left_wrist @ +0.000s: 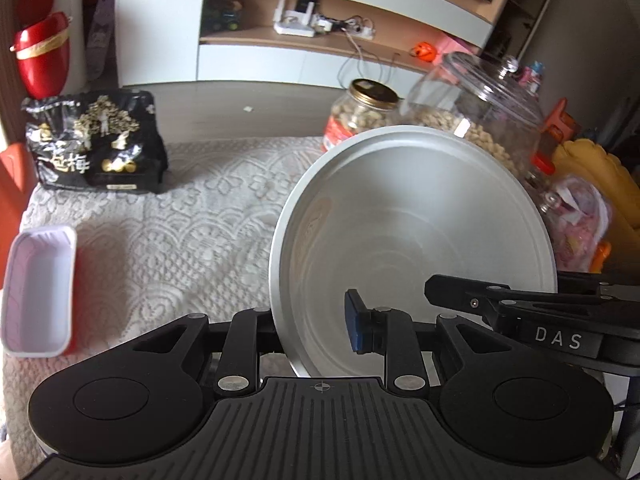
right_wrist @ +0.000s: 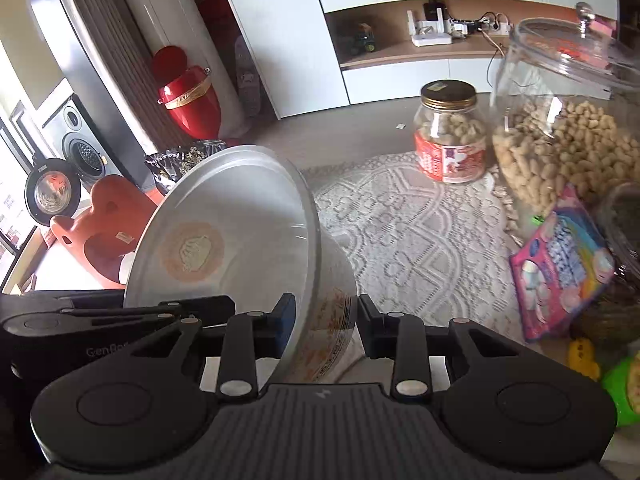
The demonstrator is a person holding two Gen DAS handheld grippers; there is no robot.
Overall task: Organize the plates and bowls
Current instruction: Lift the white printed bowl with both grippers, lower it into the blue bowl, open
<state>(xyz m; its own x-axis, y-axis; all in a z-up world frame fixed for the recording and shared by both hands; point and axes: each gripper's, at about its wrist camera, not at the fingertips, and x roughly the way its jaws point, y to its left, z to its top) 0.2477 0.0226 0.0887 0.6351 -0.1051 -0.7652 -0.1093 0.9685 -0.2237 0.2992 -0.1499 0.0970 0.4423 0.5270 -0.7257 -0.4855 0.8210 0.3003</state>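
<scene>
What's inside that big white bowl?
Nothing. The white bowl is empty; only a round orange patch shows on its bottom. Both grippers, left and right, cover part of its rim.

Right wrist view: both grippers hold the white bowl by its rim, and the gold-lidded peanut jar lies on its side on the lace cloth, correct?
Not quite. The right wrist view shows the gold-lidded peanut jar standing upright on the lace cloth, not on its side. Both the left gripper and right gripper do hold the white bowl by its rim.

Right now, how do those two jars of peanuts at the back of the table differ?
The small jar has a gold metal lid and a red label; the big jar has a clear lid with a knob and no label that I can see. The small jar stands farther back, the big jar nearer the right edge. Both are clear, upright and hold peanuts.
</scene>
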